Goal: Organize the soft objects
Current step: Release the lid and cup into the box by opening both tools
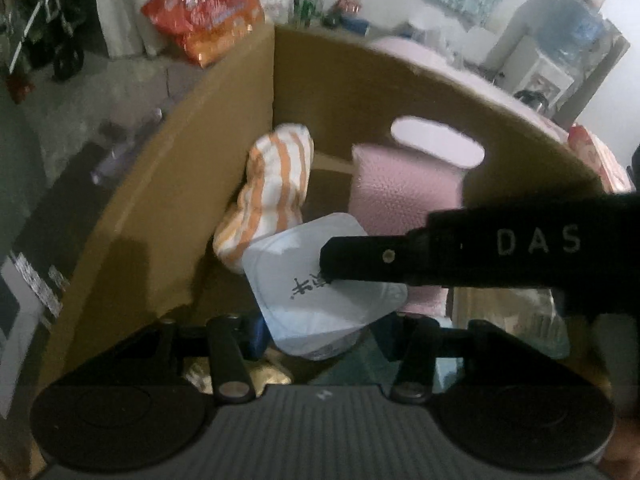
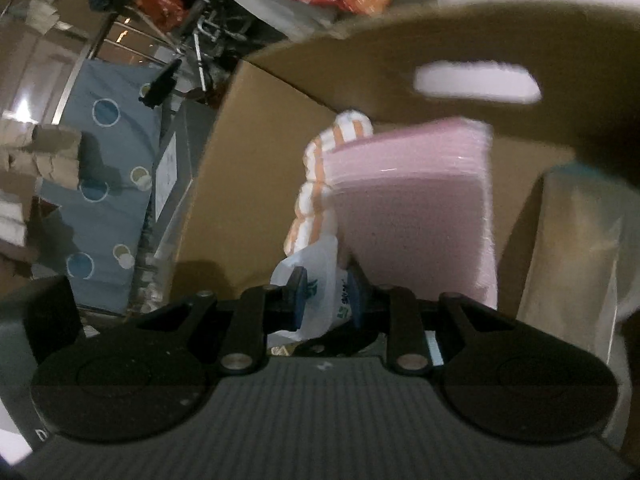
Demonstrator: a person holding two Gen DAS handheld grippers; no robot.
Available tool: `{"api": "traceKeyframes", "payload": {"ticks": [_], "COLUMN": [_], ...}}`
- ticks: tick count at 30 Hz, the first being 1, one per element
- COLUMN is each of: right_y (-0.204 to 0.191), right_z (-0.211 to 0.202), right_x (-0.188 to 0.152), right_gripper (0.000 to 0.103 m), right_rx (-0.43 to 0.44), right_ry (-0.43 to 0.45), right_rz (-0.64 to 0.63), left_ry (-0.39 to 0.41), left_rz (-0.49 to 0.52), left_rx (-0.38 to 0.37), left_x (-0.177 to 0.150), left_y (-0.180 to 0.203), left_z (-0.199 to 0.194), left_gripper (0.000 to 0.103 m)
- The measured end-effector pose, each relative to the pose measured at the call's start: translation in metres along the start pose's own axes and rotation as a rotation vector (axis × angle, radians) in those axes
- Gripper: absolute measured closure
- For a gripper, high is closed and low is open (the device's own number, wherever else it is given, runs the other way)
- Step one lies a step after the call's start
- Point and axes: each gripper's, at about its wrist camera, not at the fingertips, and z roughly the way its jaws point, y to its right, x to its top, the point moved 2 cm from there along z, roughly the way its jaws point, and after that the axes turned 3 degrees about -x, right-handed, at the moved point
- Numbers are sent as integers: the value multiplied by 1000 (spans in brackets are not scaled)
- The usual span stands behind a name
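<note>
Mid-placement, by the look of it: lowering a white soft pack (image 1: pixel 320 292) into the cardboard box (image 1: pixel 168 184), where an orange-striped cloth (image 1: pixel 276 184) and a pink padded pack (image 1: pixel 404 196) already stand against the far wall.

Right gripper (image 2: pixel 326 296) pinching the white pack — blue fingers (image 2: pixel 301 298) set narrow with the thin plastic pressed between them, seen plainly from the right wrist and again from the left, where a black arm reaches in from the right and meets the pack near its printed lettering. Left gripper (image 1: pixel 320 334) down behind the pack's lower edge, fingers set about halfway; whether pressing on the pack or merely alongside it, cannot tell, tips being hidden.

Pack itself hanging above the box floor, just in front of the striped cloth and touching or overlapping the pink pack's lower corner. Flat, roughly square, so no strong long axis; tilted, printed face turned up toward the left wrist camera, one corner pointing down toward the left gripper.

Next, probably: settling it down beside the pink pack, upright or flat as room allows — then releasing without dragging the striped cloth over. Frames blurred, so fine contact uncertain.
</note>
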Motion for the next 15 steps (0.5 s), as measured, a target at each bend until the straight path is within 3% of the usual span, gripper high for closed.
{"api": "traceKeyframes", "payload": {"ticks": [6,11,15], "right_y": [-3,-4,-9], "right_z": [5,-2,-14], "right_x": [-3,-9,-8], "right_gripper": [81,79,77], "right_rx": [-14,-27,-41], "right_ry": [7,2,26], "right_rz": [-43,-68,-83], "left_ry": [-40,-21,-4], "left_rz": [26,57,37], "left_rx": [26,52,38], "left_x": [-2,-3,-1], "left_y": [0,6,7], "left_z": [3,-8,-18], "left_gripper": [52,32,32]}}
